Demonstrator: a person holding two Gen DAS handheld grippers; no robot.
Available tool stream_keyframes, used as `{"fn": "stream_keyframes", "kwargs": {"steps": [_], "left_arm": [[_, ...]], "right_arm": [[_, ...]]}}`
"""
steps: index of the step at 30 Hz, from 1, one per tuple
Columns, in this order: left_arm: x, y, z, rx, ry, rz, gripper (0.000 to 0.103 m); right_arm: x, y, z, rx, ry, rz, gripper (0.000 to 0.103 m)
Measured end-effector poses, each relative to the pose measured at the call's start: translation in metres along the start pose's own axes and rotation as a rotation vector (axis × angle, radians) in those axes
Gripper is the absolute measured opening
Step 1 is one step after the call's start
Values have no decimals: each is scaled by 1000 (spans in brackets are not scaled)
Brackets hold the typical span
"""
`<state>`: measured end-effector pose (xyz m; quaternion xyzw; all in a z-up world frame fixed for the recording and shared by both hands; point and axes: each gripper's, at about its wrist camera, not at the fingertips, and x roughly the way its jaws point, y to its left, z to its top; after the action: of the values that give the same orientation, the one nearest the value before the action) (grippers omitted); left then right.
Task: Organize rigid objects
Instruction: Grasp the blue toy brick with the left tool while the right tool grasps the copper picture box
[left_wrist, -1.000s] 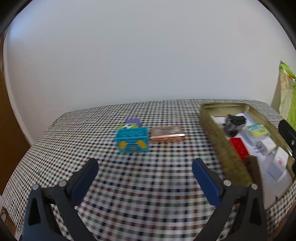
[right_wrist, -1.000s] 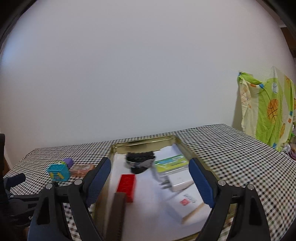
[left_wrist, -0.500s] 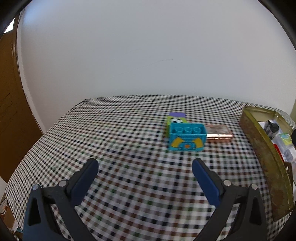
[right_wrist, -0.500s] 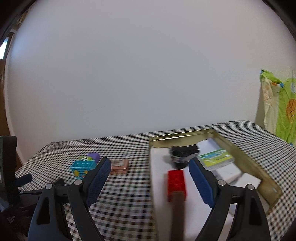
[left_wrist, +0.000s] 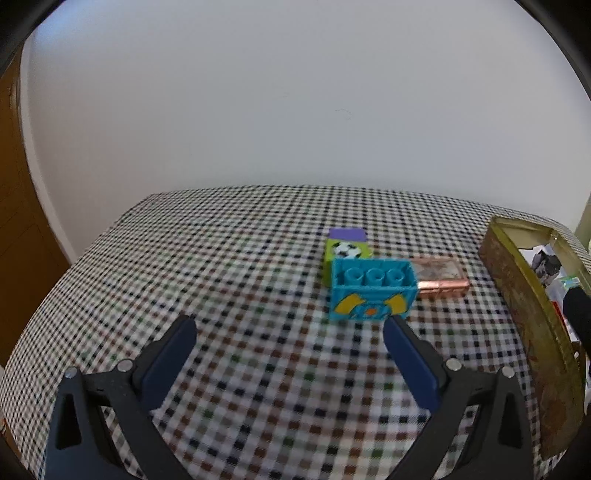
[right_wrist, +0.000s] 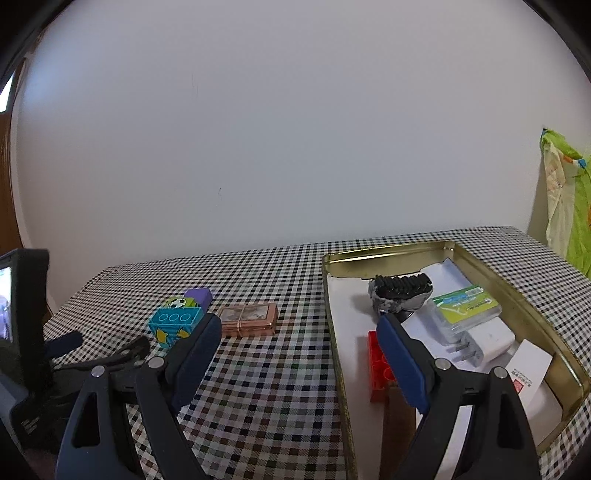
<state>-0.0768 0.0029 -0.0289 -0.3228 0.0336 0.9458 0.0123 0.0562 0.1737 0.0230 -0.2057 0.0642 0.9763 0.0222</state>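
Item: loose toy pieces on the checked bench (left_wrist: 236, 280), awaiting transfer to the gold tin tray (right_wrist: 480, 266). Left gripper (left_wrist: 288, 332): fingers spread wide, holding nothing. Right gripper (right_wrist: 299, 332): fingers likewise wide apart and empty, one hanging over the bench, the other over the tray's near edge. Teal block (left_wrist: 373, 288): lies just ahead of the left gripper's right-hand finger, off the centre line between the two fingers and apart from both. Behind it, touching or nearly so, a green football block (left_wrist: 347, 251) with a purple piece (left_wrist: 347, 233) beyond; a copper-coloured case (left_wrist: 439, 277) sits just beside the teal block toward the tray. Handling advice, as a judgement: centre the fingers on the teal block first, straddle its short sides, and close squarely so the neighbours are not nudged.
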Motion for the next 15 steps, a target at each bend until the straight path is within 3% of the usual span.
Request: {"fn": "stream_keyframes", "kwargs": {"steps": [6, 11, 14, 15], "left_arm": [[26, -28, 19, 40, 21, -69, 102], [47, -53, 29, 146, 45, -29, 102], [56, -47, 35, 124, 61, -47, 100], [60, -43, 36, 103, 75, -62, 94]], "right_arm": [[0, -4, -1, 19, -10, 2, 88], [3, 0, -2, 1, 3, 3, 88], [8, 3, -2, -17, 28, 2, 88], [8, 4, -3, -17, 35, -1, 88]]}}
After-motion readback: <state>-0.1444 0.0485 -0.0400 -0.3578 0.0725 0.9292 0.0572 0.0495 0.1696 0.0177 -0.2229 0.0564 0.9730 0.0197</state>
